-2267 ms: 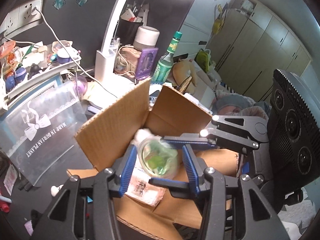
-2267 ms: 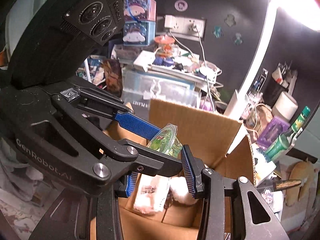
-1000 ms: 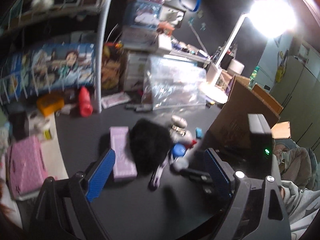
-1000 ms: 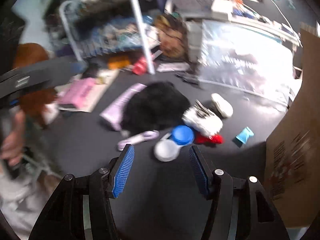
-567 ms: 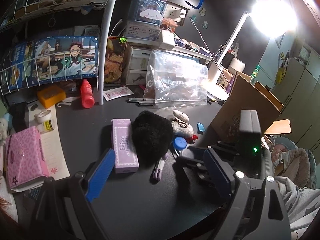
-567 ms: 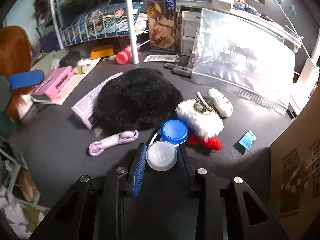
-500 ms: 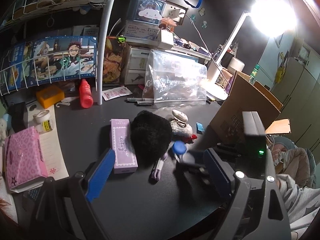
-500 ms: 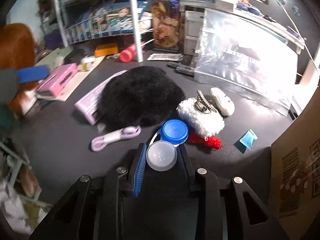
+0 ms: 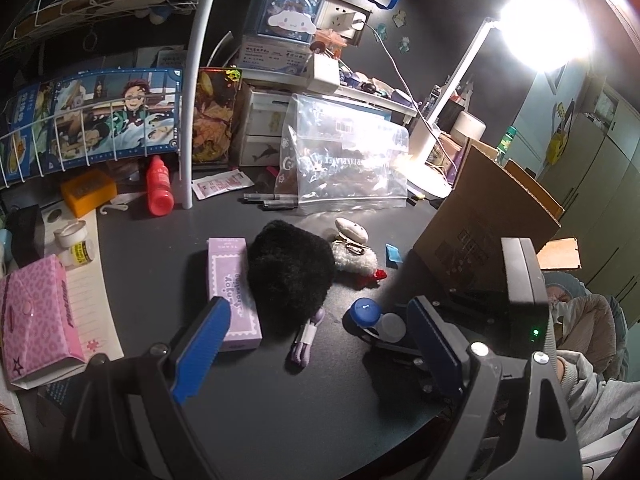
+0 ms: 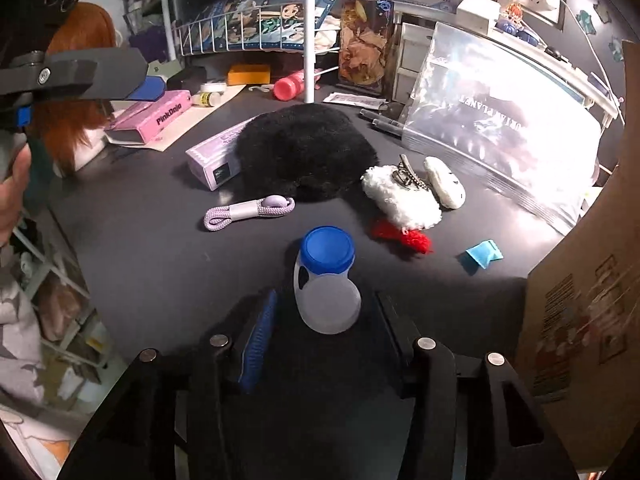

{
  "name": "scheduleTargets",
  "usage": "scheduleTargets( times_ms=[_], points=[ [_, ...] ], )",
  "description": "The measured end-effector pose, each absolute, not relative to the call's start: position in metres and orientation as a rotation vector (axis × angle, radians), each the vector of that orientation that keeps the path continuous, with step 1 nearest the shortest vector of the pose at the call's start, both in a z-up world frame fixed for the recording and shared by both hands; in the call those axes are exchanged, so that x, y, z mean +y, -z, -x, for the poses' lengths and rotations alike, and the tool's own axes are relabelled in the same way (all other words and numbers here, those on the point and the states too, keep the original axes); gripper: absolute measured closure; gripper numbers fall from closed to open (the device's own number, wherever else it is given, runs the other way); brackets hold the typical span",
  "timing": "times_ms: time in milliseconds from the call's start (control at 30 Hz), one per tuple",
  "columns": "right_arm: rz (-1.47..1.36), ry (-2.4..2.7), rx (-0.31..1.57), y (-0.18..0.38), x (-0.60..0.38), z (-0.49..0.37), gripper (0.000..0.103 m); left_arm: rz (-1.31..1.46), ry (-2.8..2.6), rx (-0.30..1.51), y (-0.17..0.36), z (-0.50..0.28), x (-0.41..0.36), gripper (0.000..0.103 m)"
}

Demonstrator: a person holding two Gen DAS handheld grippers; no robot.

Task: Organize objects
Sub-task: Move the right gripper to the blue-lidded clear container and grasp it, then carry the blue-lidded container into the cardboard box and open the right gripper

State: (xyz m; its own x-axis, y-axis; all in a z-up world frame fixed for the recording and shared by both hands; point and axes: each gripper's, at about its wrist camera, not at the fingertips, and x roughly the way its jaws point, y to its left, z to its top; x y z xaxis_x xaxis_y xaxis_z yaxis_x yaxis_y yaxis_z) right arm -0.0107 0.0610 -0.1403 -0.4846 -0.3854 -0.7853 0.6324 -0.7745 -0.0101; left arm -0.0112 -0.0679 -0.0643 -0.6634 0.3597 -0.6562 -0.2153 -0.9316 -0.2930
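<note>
Since half a second ago the right gripper (image 10: 324, 320) has spread its fingers, and the contact lens case (image 10: 326, 280) now lies loose between them on the dark desk (image 10: 160, 264), white cap near, blue cap far. At far left sits a pink box (image 10: 150, 116). Right of it a lilac box (image 10: 212, 152) touches the black furry pouch (image 10: 304, 150), with a lilac strap (image 10: 248, 210) just nearer. Further right lie a white fluffy clip (image 10: 402, 196) with red trim and a small blue packet (image 10: 482, 254). A cardboard box (image 10: 580, 300) stands at the right edge. The left gripper (image 9: 320, 344) hovers wide apart, holding nothing, above the desk.
</note>
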Motion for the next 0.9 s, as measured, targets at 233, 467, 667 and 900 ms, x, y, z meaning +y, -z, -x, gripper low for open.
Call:
scheduleTargets(
  times_ms=[233,467,667,900],
  points=[
    [-1.068,2.254,0.412,0.139,0.059,0.01,0.074,1.121,-2.543,-0.256,0.072,0.016,-0.062,0.015],
    [-0.931,2.234,0.42,0.111,0.052,-0.007,0.074,1.104,-2.428,-0.25,0.069,0.023,-0.046,0.016],
    [-0.771,2.227,0.44,0.062,0.045,-0.025,0.074,1.031,-2.359,-0.268,0.047,0.026,-0.038,0.043],
    [-0.66,2.254,0.477,0.02,0.05,-0.039,0.074,0.927,-2.311,-0.234,0.012,0.026,-0.022,0.065]
  ],
)
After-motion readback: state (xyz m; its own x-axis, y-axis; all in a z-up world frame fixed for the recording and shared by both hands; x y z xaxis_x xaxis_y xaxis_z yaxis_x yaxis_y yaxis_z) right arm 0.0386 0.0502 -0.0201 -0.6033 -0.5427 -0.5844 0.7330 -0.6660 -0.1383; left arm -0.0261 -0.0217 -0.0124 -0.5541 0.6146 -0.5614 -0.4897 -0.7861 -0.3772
